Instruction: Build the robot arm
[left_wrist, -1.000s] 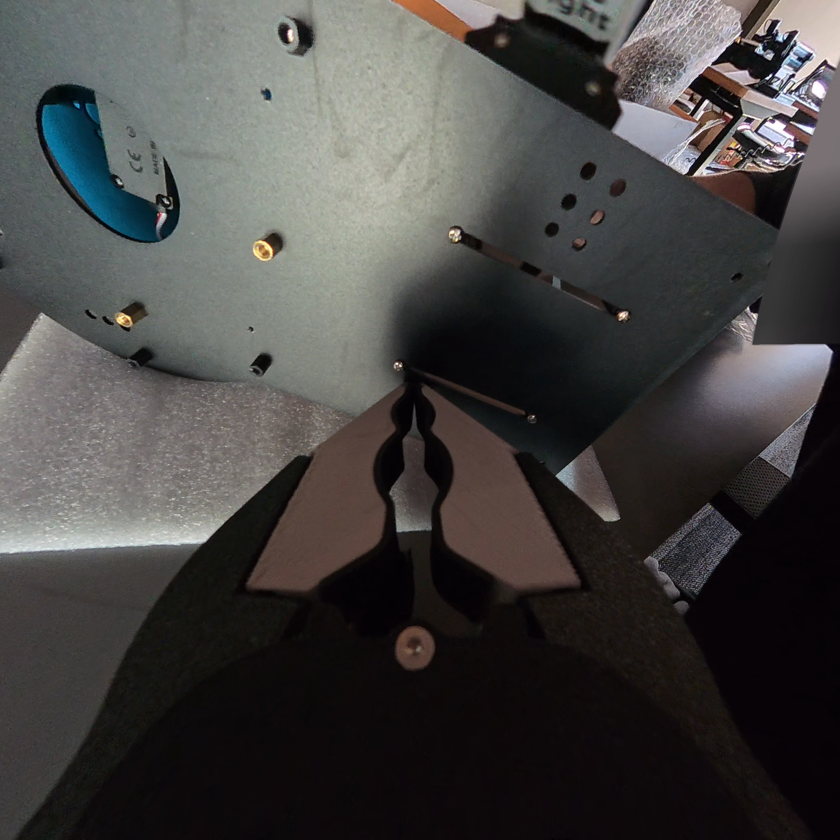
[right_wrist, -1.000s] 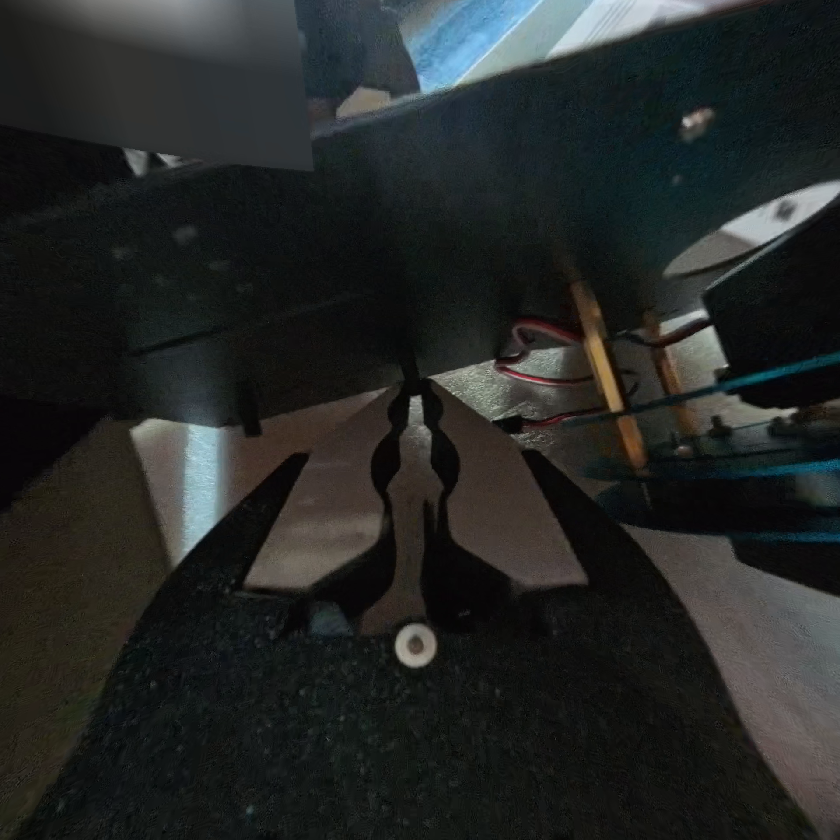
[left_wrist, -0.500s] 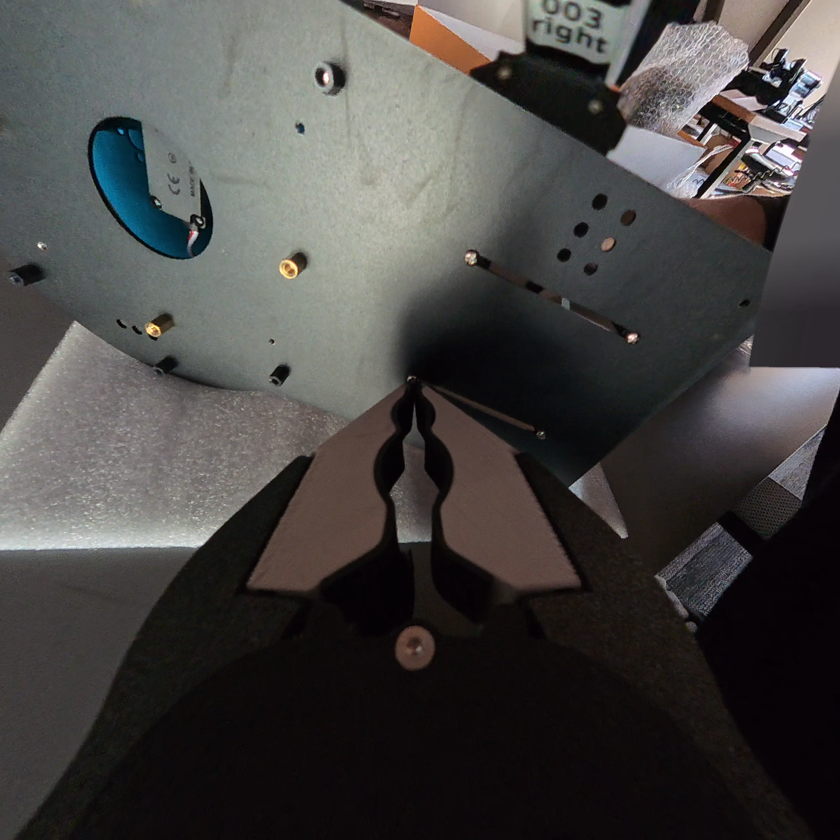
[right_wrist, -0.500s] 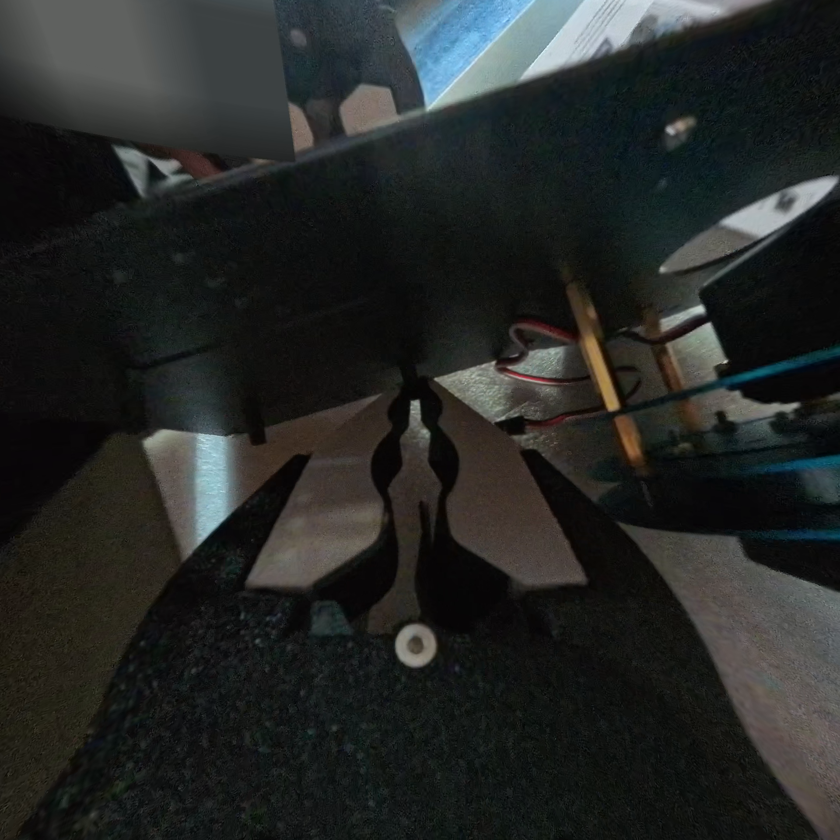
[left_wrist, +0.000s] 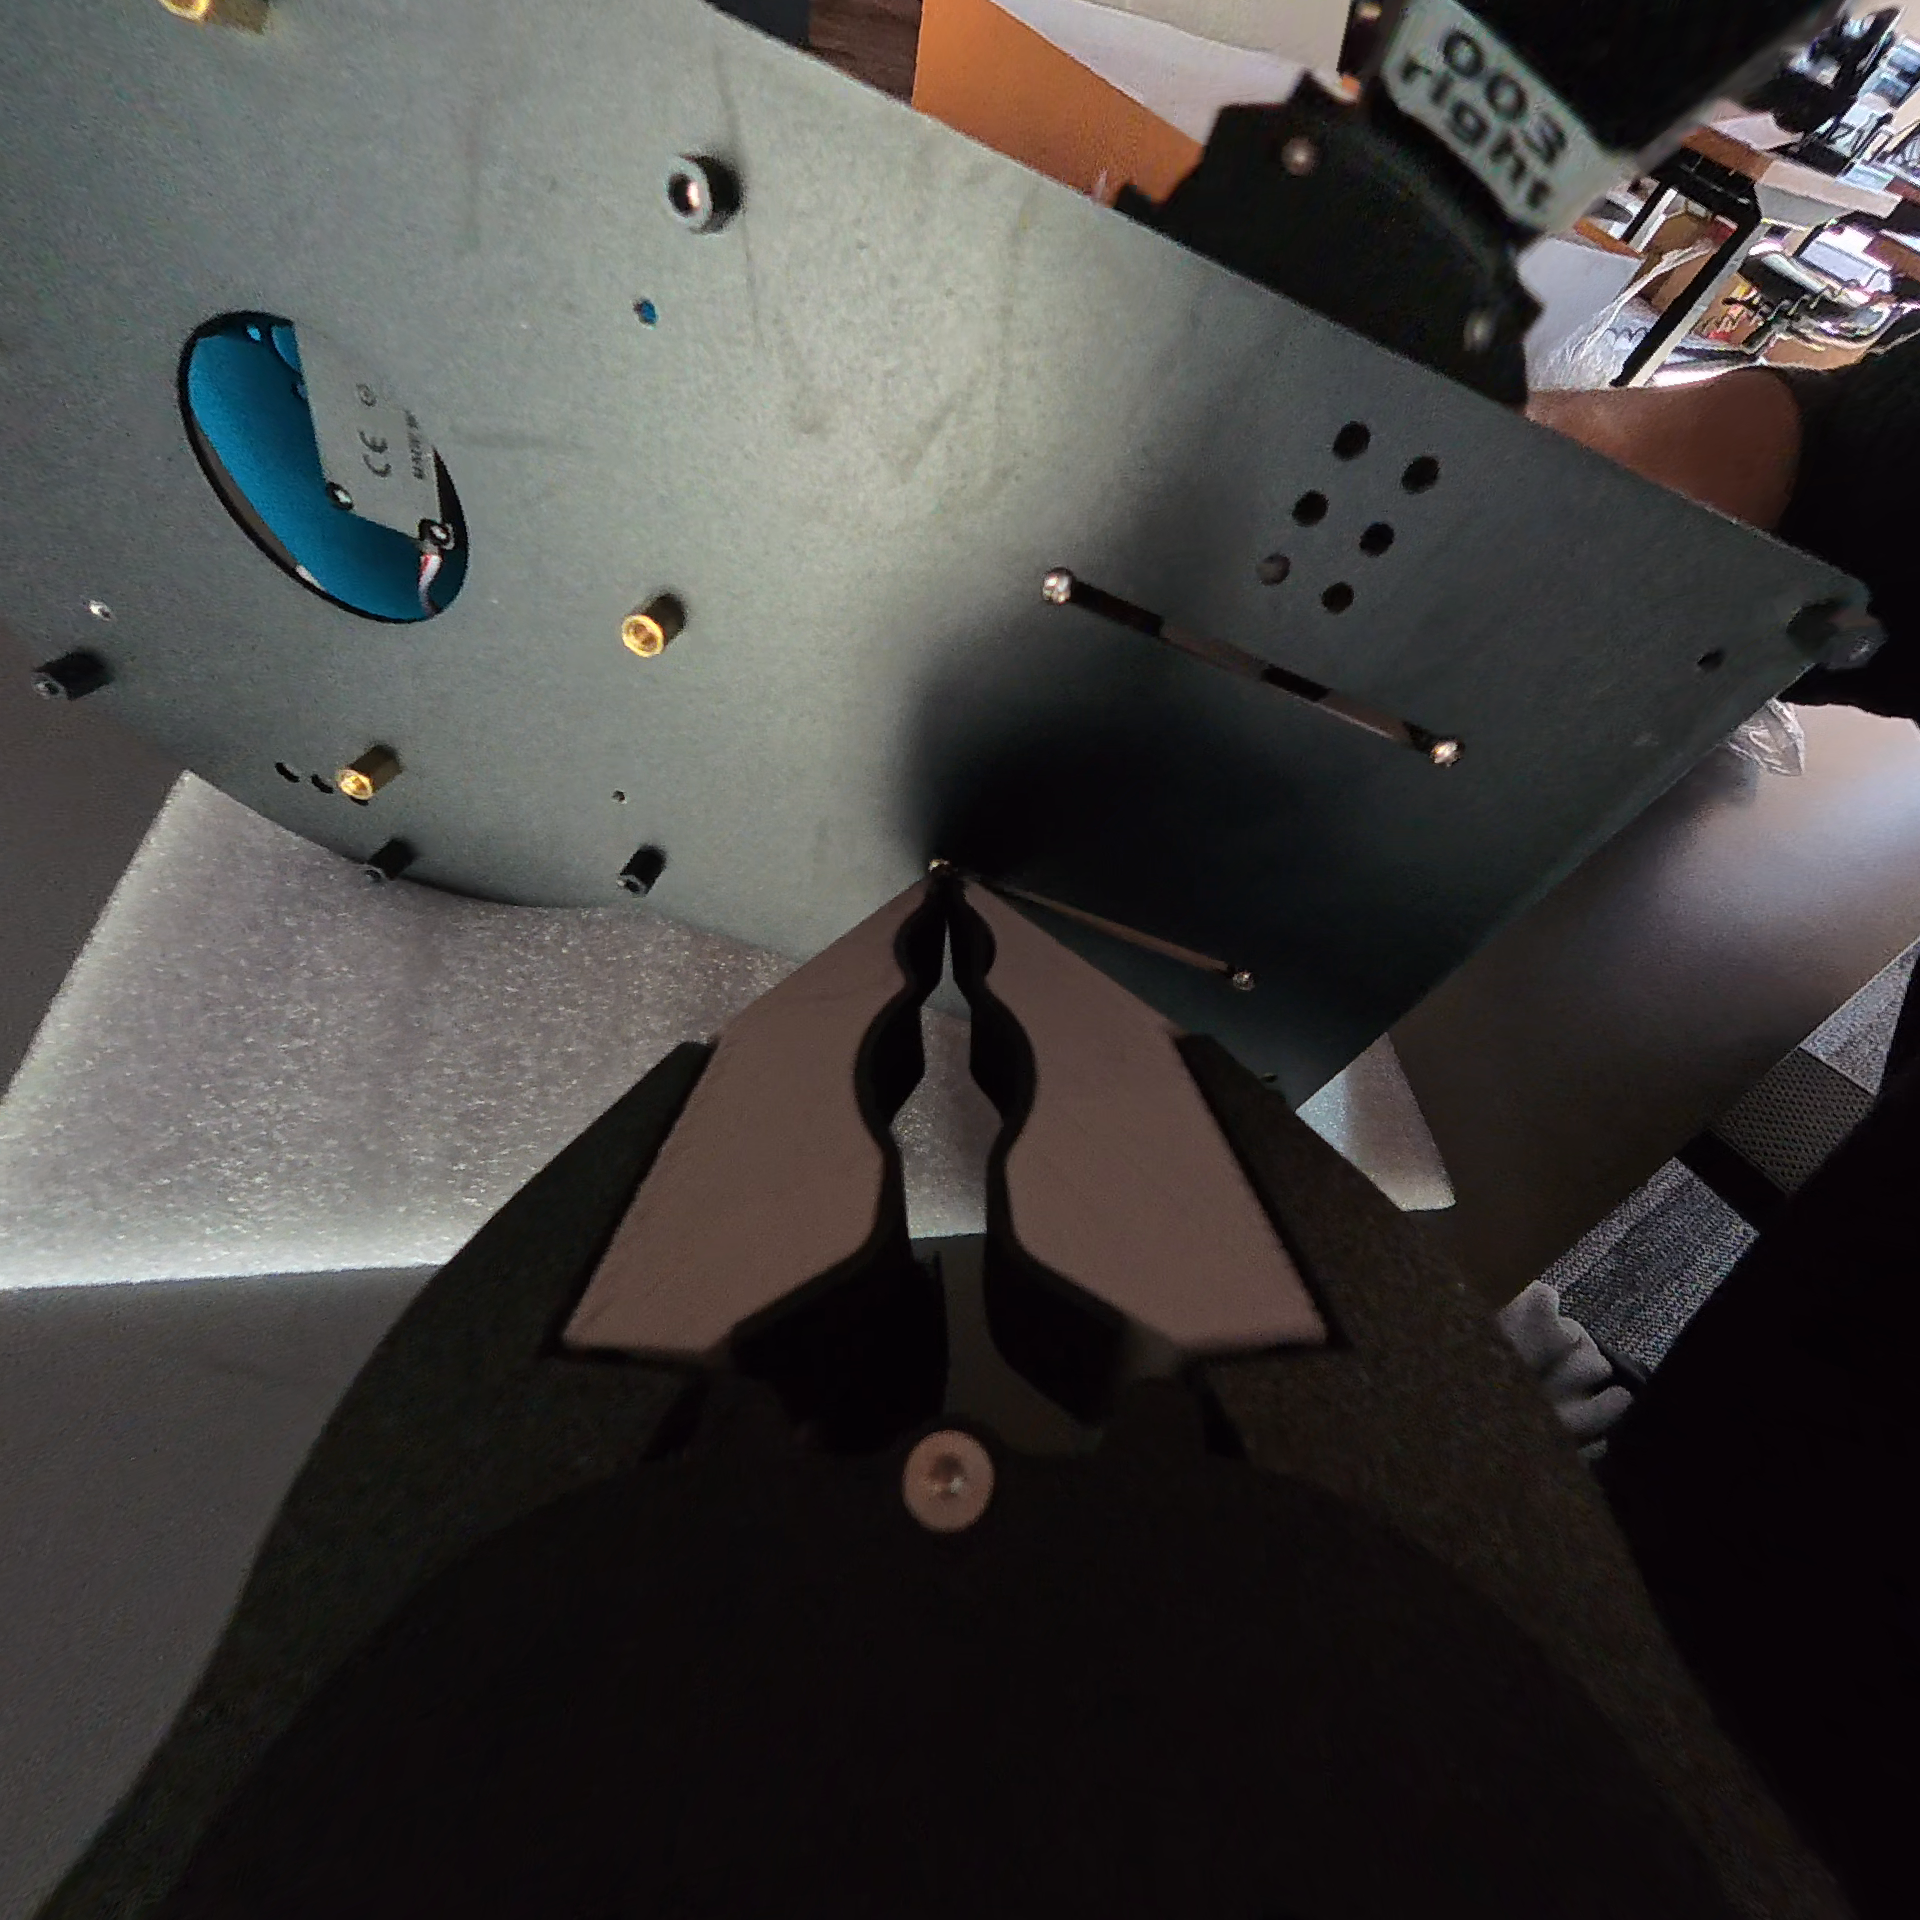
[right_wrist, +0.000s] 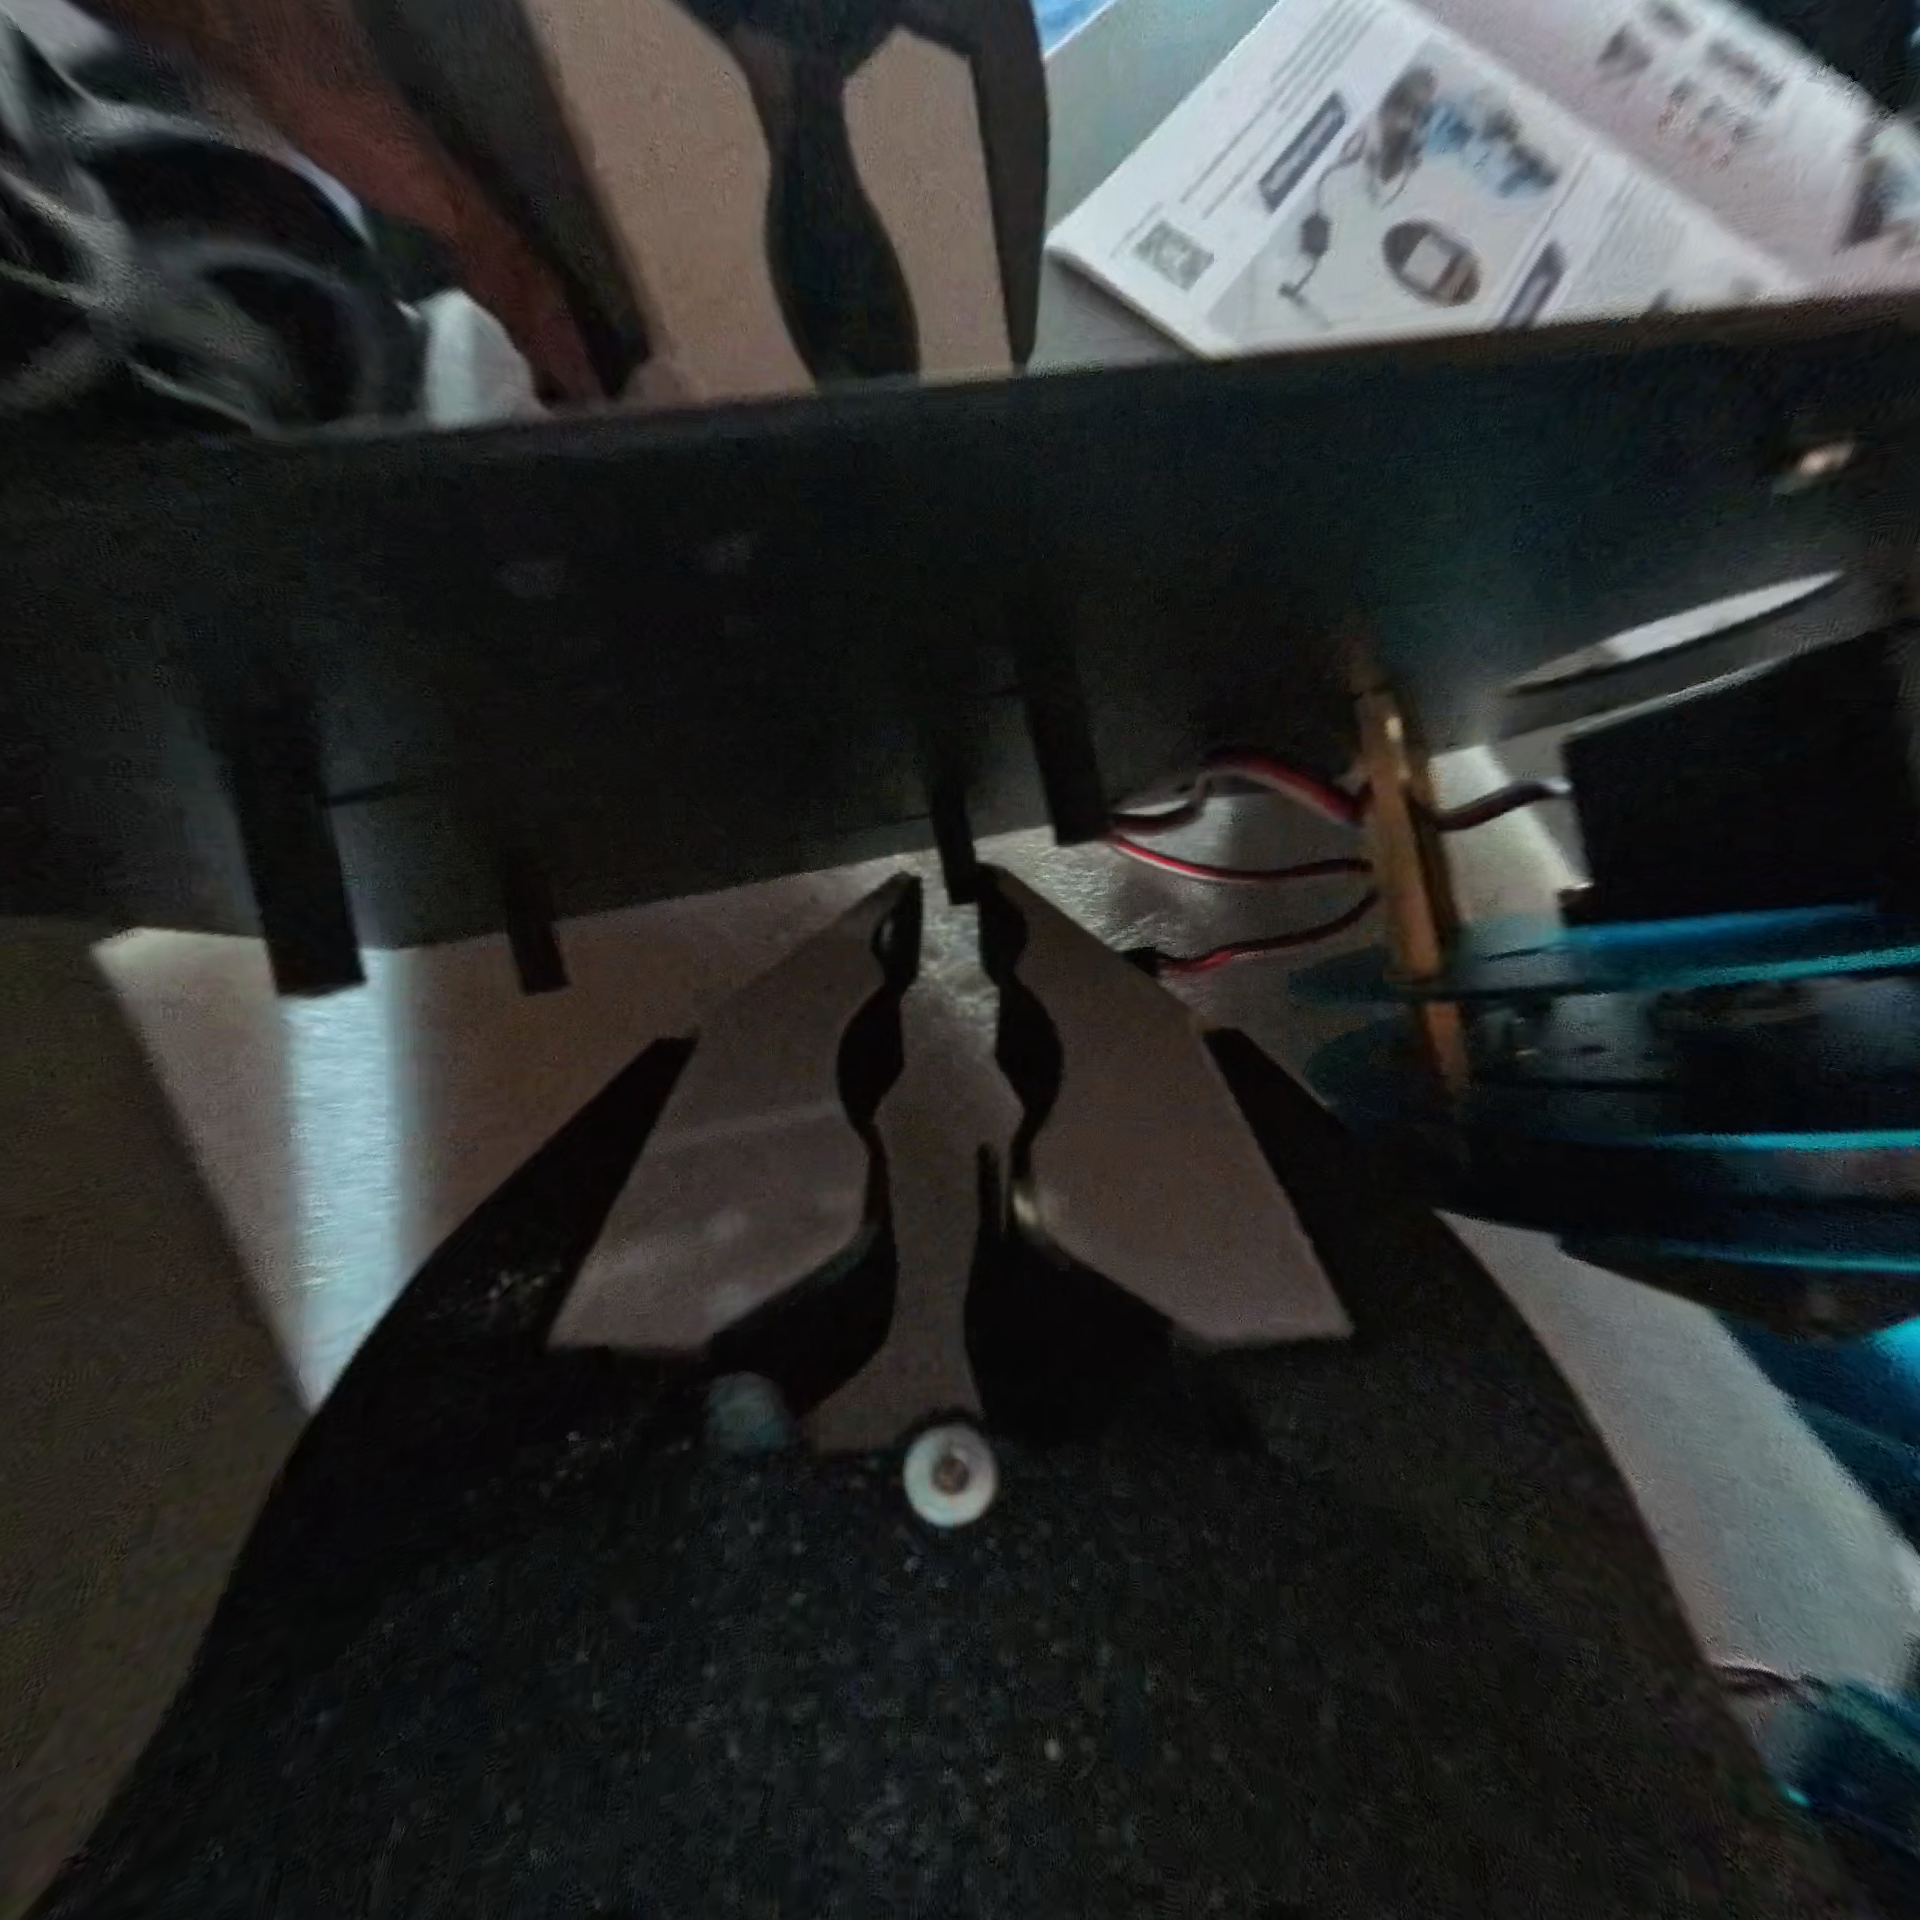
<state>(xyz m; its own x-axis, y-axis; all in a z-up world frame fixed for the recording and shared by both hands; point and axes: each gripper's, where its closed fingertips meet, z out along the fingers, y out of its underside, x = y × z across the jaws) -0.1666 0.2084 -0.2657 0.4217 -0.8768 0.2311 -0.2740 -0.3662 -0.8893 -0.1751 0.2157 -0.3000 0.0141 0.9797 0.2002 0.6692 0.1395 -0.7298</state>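
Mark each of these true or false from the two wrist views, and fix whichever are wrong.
1. The left gripper is shut on the edge of the dark metal plate. True.
2. The plate lies flat on the white foam sheet. False: it is held tilted, raised above the foam.
3. Blue shows through the plate's round cutout. True.
4. The right gripper is spread wide, far from the plate. False: its fingertips stand a little apart around a thin black tab under the plate.
5. Red, white and black wires run under the plate. True.
6. The brass standoffs are blue plastic. False: they are brass-coloured.
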